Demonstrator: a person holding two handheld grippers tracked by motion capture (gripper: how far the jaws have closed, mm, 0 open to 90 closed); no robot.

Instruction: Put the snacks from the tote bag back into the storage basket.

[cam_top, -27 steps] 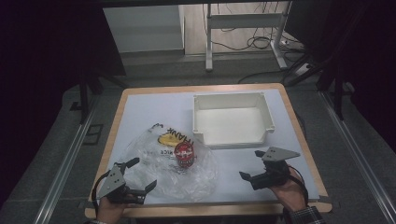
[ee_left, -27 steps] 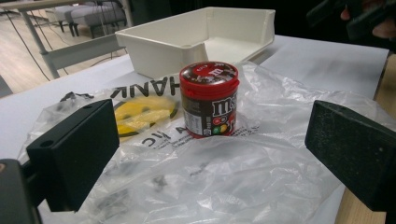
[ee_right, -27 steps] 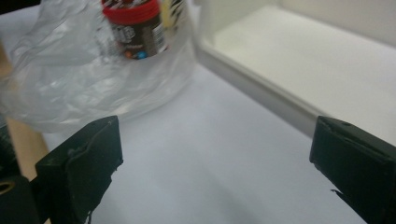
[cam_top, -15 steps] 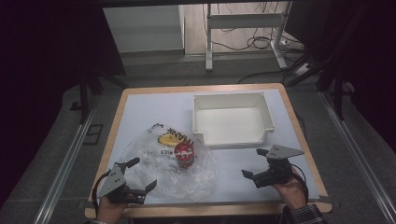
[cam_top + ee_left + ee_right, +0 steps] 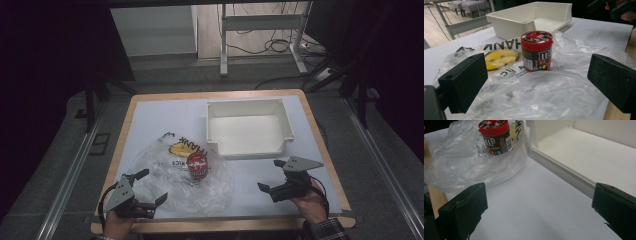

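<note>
A clear plastic bag [image 5: 187, 177] lay crumpled on the white table [image 5: 165, 115], toward the table's seven o'clock area in the high view. Black lettering and a yellow smiley mark showed on the bag. A small candy jar [image 5: 198, 166] with a red lid and a dark brown label stood upright within the bag's folds, near its middle. In the left gripper view the jar sat at twelve o'clock from the jaws, with wrinkled film lying in front of it and rising around its base.

The left gripper [image 5: 146, 188] sat at the bag's eight o'clock edge, held in the person's left hand [image 5: 118, 224]. Its jaws stood wide apart, one on each side of the film, and nothing was clamped between them. Whether the jaw tips touched the plastic could not be told.

The right gripper [image 5: 270, 175] was held over bare tabletop at the table's five o'clock corner, well apart from the bag. Its jaws were also spread wide with nothing between them. From that gripper's own view, the jar and bag lay at about eleven o'clock.

A white open bin [image 5: 246, 127] rested at the table's one o'clock area, empty inside. Its near left corner sat just beside the bag's upper edge, at roughly two o'clock from the jar.
</note>
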